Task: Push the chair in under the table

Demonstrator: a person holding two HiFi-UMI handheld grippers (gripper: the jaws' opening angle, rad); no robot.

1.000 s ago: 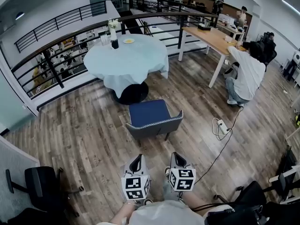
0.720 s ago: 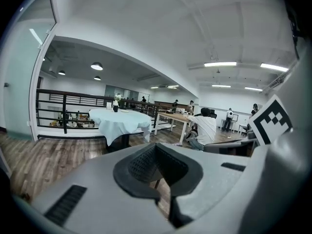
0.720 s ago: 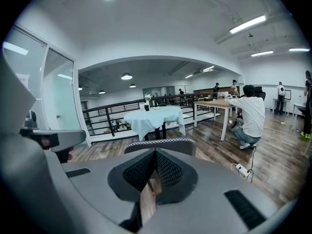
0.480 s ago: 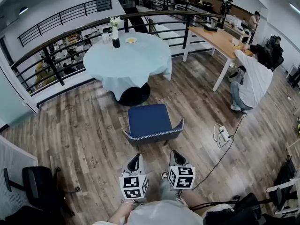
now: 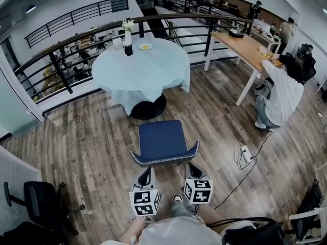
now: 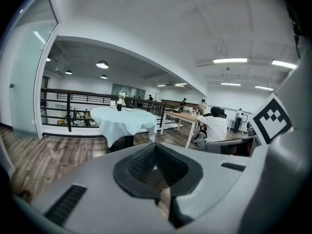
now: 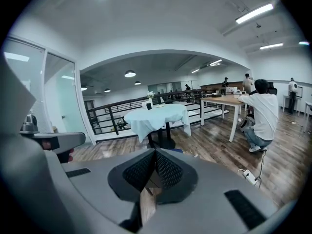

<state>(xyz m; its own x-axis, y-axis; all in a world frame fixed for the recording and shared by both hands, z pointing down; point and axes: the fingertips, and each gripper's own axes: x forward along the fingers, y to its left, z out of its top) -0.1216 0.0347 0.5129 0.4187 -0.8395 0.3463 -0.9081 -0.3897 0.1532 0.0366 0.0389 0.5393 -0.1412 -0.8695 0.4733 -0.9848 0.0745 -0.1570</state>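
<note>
The chair (image 5: 162, 139) has a blue seat and a grey back, and it stands on the wood floor a short way out from the round table (image 5: 140, 68) with its pale blue cloth. Its back faces me. My left gripper (image 5: 148, 171) and right gripper (image 5: 192, 166) are side by side just behind the chair back, both shut with nothing in them. Whether they touch the back I cannot tell. In the left gripper view the shut jaws (image 6: 156, 167) point toward the table (image 6: 124, 121). The right gripper view shows the same table (image 7: 158, 116) past its shut jaws (image 7: 155, 172).
A person (image 5: 278, 93) crouches by a wooden desk (image 5: 245, 47) at the right. A power strip with its cable (image 5: 244, 152) lies on the floor right of the chair. A black office chair (image 5: 38, 203) stands at lower left. A railing (image 5: 66, 60) runs behind the table, which bears a vase (image 5: 127, 37).
Both grippers have moved forward and now sit close behind the chair back. The chair and table lie lower and nearer in the head view. The chair keeps its place by the table.
</note>
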